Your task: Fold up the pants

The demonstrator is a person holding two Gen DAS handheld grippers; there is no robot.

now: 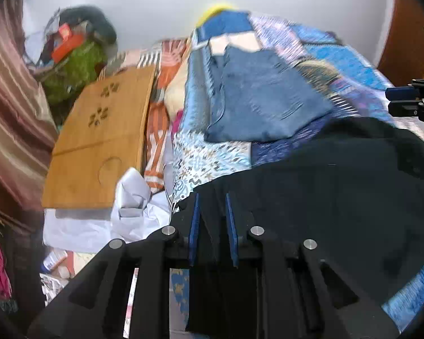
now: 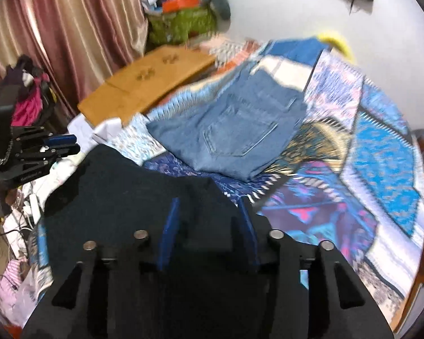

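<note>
My left gripper (image 1: 212,220) jaws narrowly parted, dark pants (image 1: 339,192) beneath them, probably no pinch, blur hinders; my right gripper (image 2: 209,231) jaws spread wider over same cloth; dark pants lie on patterned bedspread (image 2: 381,147), near folded blue jeans (image 2: 234,130).

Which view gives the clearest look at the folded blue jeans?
The right wrist view: the folded blue jeans lie nearly whole there, back pocket and stitching readable despite the blur. The left wrist view shows the same jeans farther off and more smeared, with little pocket detail.
</note>
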